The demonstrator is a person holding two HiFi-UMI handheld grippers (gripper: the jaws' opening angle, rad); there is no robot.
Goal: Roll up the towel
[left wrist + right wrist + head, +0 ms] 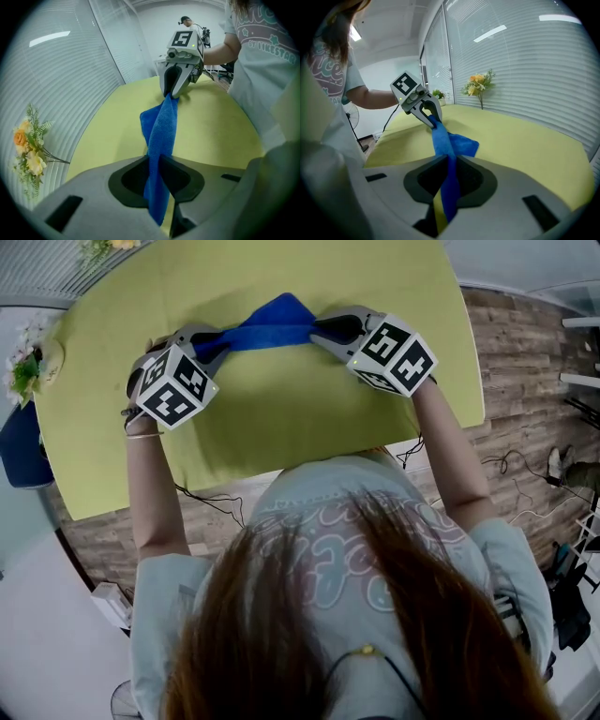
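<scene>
Towel pinched at 2 ends, no roll yet
L gripper (217,343) & R gripper (321,331) each nearly closed, clamped on 1 end of blue towel (272,326), bunched between them over yellow table (281,418); rolling prob. all still to do.

The blue terry-cloth towel (272,326) is bunched into a narrow band stretched left to right over the far middle of the yellow-green table (281,418), its ends clamped in the left gripper (217,345) and right gripper (323,332), a loose triangular fold jutting from its far side

Bright even daylight, ceiling-light glare, fisheye-warped dark corners
</scene>
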